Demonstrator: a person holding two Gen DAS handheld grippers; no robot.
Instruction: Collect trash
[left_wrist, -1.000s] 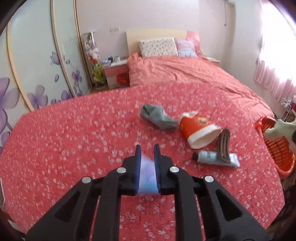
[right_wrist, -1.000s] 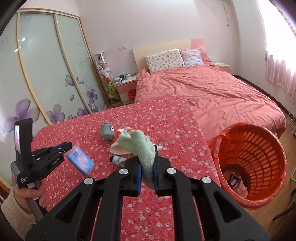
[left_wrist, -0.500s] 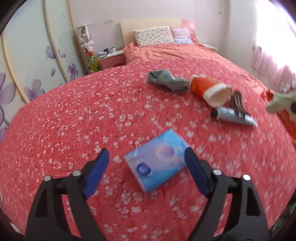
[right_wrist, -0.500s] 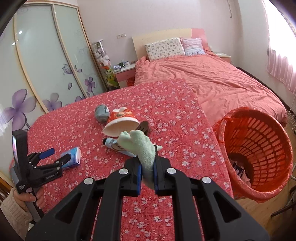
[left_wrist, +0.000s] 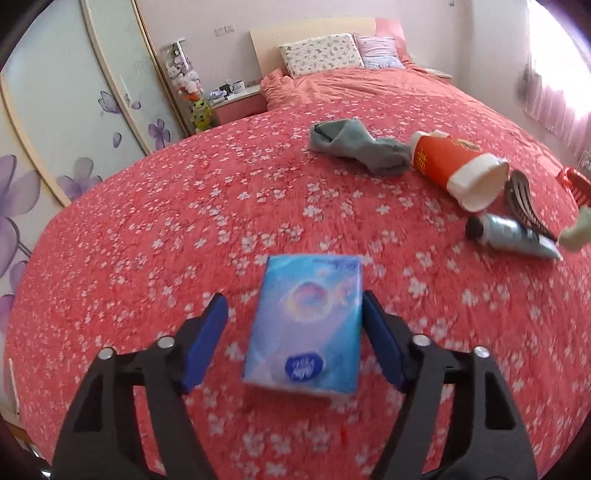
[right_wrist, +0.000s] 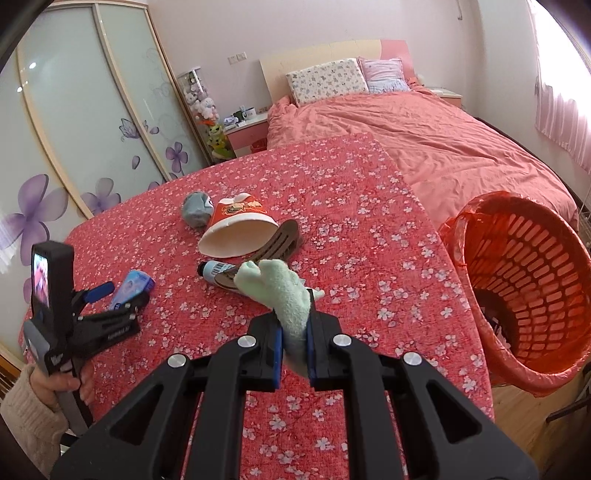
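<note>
A blue tissue pack (left_wrist: 306, 321) lies flat on the red floral cloth (left_wrist: 147, 229), between the jaws of my left gripper (left_wrist: 292, 297). Those jaws are closing; the left pad still stands clear of the pack and the right pad sits at its edge. In the right wrist view the same pack (right_wrist: 131, 290) and left gripper (right_wrist: 125, 294) show at the left. My right gripper (right_wrist: 294, 325) is shut on a pale green sock (right_wrist: 280, 288), held above the cloth near the tube (right_wrist: 218, 271). The orange basket (right_wrist: 517, 288) stands off the table's right edge.
A grey sock (left_wrist: 354, 146), a tipped red paper cup (left_wrist: 454, 166), a brown hair clip (left_wrist: 524, 203) and a grey tube (left_wrist: 513, 236) lie on the cloth to the right. A bed (right_wrist: 443, 140) lies beyond; wardrobe doors (right_wrist: 92, 129) stand at the left.
The left gripper let go of the tissue pack, opened wide, then sank over it as its jaws narrowed. The right gripper sank a little with the green sock.
</note>
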